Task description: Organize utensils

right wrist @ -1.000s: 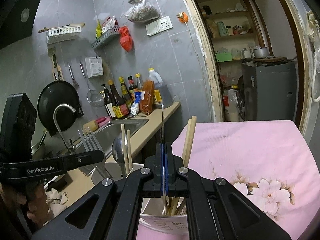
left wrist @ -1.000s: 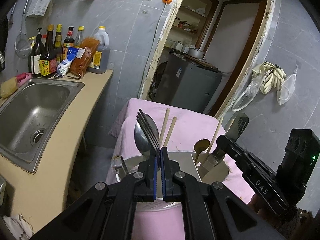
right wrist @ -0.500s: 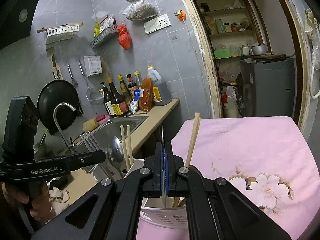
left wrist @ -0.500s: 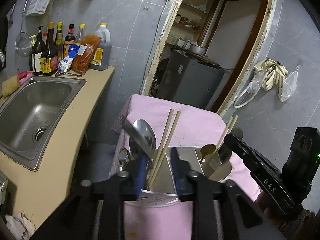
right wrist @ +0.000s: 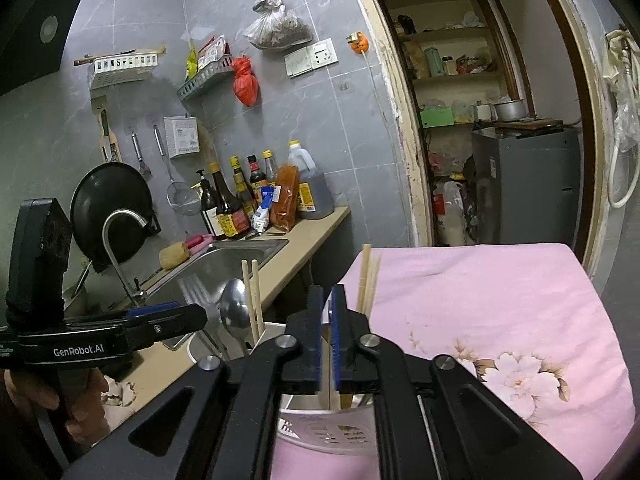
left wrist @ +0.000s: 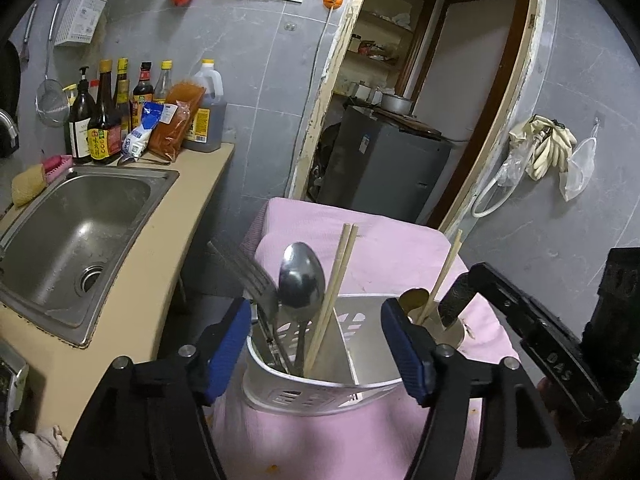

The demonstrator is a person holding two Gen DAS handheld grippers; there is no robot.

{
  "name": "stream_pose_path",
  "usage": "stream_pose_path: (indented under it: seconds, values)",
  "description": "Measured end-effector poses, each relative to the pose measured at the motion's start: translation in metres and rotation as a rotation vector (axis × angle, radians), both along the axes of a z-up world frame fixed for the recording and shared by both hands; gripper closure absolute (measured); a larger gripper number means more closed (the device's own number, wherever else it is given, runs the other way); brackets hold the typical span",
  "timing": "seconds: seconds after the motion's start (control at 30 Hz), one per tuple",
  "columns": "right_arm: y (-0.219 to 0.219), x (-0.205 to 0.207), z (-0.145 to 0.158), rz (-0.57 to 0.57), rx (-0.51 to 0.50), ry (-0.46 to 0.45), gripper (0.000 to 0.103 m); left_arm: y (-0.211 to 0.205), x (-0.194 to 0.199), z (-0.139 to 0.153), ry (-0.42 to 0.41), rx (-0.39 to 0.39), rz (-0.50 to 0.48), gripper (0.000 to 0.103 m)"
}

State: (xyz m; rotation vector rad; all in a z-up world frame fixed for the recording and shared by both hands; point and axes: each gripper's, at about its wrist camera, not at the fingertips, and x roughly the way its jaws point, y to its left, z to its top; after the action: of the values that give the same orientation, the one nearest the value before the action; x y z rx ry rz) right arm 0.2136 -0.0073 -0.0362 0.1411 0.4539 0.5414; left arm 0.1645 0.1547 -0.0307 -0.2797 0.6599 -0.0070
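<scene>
From your left wrist camera, your left gripper has its blue-padded fingers spread wide, holding nothing, one on each side of a white plastic caddy. The caddy is rounded, with slotted walls and a divider, and stands on a table under a pink cloth. Its left compartment holds a steel fork, a shiny oval steel spoon and a pair of pale wooden chopsticks, all leaning upright. The right compartment holds a dull brown spoon and another chopstick. Your right gripper shows here from the side, its black tip dipped at that right compartment. To the left lies a steel sink set in a beige counter, with sauce bottles behind it.

From your right wrist camera, the right gripper has its fingers narrowly parted, a slim gap between the blue pads; you cannot tell whether anything is held there, since the fingers hide the caddy's inside. Only the caddy's near rim shows below them. Two chopsticks rise just right of the fingers; the steel spoon and another pair stand to the left. This view alone shows the cloth's flower print, a curved tap and a black wok hung on the grey tiled wall. Your left gripper appears side-on at left.
</scene>
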Motion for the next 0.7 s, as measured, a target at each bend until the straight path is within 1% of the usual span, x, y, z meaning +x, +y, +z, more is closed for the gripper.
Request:
stream_pose_path:
  seconds: [0.03,0.07,0.17,0.27,0.33,0.47,0.53,0.6,0.7]
  values:
    - [-0.002,-0.001,0.001,-0.006,0.004,-0.002,0.077,-0.001,-0.001,0.000,0.001,0.002,0.002,0.035]
    - [-0.005,-0.004,0.002,-0.014,0.010,-0.006,0.075,-0.001,-0.001,0.000,0.001,0.002,0.002,0.035]
    - [-0.010,-0.008,0.005,-0.025,0.002,-0.012,0.075,-0.003,-0.004,0.001,0.000,0.007,0.007,0.035]
    - [-0.015,-0.011,0.009,-0.040,-0.005,-0.011,0.074,-0.005,-0.008,0.004,-0.019,0.014,0.017,0.033]
    - [-0.020,-0.013,0.011,-0.053,-0.007,-0.013,0.067,-0.007,-0.012,0.007,-0.038,0.011,0.024,0.028]
    - [-0.031,-0.021,0.017,-0.075,-0.016,-0.020,0.061,-0.013,-0.018,0.012,-0.069,0.015,0.039,0.022]
    - [-0.037,-0.027,0.020,-0.087,-0.019,-0.024,0.054,-0.018,-0.023,0.014,-0.086,0.023,0.051,0.018]
    - [-0.044,-0.033,0.024,-0.102,-0.024,-0.028,0.049,-0.023,-0.029,0.016,-0.102,0.027,0.058,0.015]
    - [-0.055,-0.044,0.030,-0.121,-0.032,-0.030,0.045,-0.030,-0.038,0.019,-0.117,0.035,0.076,0.010]
